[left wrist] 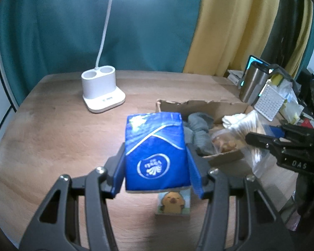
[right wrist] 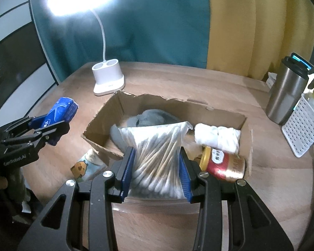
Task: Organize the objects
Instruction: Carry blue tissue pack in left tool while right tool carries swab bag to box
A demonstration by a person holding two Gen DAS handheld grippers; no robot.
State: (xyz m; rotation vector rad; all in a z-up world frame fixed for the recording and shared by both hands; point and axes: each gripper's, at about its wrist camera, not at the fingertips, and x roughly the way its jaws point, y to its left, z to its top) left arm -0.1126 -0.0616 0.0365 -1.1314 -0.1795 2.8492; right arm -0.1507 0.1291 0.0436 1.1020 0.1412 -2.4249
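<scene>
My left gripper (left wrist: 156,165) is shut on a blue tissue pack (left wrist: 156,148), held above the wooden table left of the open cardboard box (left wrist: 201,104). Seen from the right wrist, the same tissue pack (right wrist: 60,110) sits in the left gripper (right wrist: 52,130) at the far left. My right gripper (right wrist: 156,172) is shut on a clear zip bag of cotton swabs (right wrist: 157,152), held over the near edge of the cardboard box (right wrist: 106,113). Inside the box lie a grey cloth (right wrist: 150,117), a white rolled cloth (right wrist: 217,138) and a red and gold can (right wrist: 224,163).
A small box with a chick picture (left wrist: 173,202) lies on the table below the tissue pack. A white desk lamp base (right wrist: 107,79) stands behind the box. At the right stand a steel tumbler (right wrist: 284,96) and a white perforated basket (right wrist: 303,131). Curtains hang behind the table.
</scene>
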